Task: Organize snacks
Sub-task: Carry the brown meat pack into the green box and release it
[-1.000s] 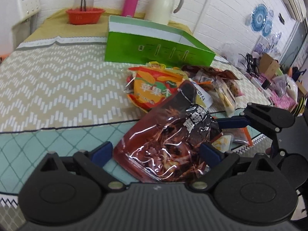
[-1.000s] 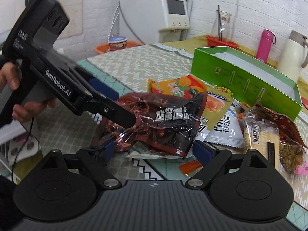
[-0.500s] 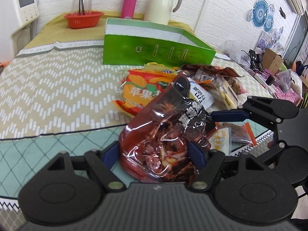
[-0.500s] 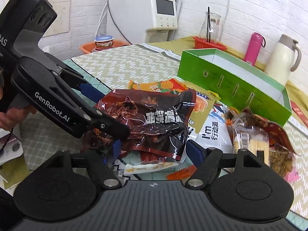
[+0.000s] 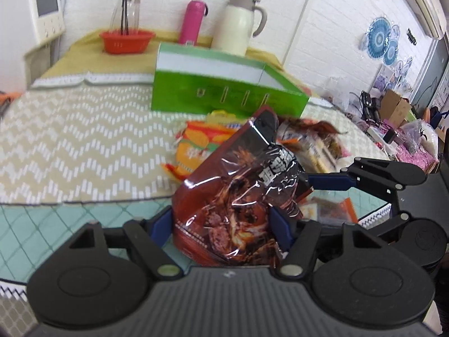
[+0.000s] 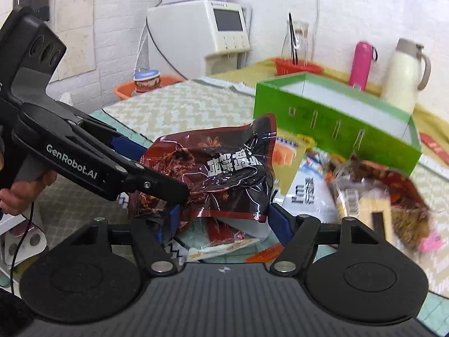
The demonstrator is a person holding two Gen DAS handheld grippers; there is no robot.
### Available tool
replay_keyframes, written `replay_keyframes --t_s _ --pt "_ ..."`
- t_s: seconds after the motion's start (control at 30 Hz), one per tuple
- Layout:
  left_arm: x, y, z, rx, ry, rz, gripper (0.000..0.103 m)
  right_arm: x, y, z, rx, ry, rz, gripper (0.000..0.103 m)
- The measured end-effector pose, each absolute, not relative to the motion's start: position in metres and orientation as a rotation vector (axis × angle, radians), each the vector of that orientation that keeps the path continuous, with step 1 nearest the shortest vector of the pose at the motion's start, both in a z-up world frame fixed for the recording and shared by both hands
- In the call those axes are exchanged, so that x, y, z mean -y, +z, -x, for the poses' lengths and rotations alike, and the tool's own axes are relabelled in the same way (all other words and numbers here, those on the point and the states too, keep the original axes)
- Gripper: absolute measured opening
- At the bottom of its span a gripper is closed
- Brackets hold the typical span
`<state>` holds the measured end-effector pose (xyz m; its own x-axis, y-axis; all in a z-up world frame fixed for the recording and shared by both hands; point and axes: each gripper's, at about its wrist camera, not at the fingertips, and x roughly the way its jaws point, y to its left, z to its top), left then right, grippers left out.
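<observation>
Left gripper (image 5: pixel 221 221) clamped on the dark red pouch (image 5: pixel 238 196), holding it up off the table (image 5: pixel 70 140), tilted. Right gripper (image 6: pixel 221 219) just under and behind the pouch's edge, spread wide, gripping nothing as far as visible. Further right, the snack pile (image 6: pixel 364 196) lying on the cloth, green box (image 6: pixel 336 120) right behind it, open-topped.

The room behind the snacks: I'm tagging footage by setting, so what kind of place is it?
Probably a lived-in home or small office room. A cloth-covered table holds a thermos jug and pink flask, and a wall air conditioner hangs above cluttered boxes.
</observation>
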<state>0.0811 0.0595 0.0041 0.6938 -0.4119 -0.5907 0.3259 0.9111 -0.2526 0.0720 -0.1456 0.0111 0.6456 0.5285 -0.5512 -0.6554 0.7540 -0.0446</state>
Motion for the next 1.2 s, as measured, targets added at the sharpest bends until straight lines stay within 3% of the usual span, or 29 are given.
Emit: replay_keyframes --t_s 0.27,0.53,1.2 --pt "-0.051 0.055 -0.110 -0.568 -0.419 0.124 0.066 0.156 0.056 -0.100 -0.425 0.645 0.246 0.103" --pt "-0.029 0.089 -0.197 -0.516 -0.448 0.131 0.061 0.166 0.075 -0.171 -0.374 0.533 0.198 0.103" --pt "0.019 0.074 -0.341 -0.615 -0.405 0.144 0.064 0.206 0.049 -0.286 -0.457 0.407 -0.040 0.103"
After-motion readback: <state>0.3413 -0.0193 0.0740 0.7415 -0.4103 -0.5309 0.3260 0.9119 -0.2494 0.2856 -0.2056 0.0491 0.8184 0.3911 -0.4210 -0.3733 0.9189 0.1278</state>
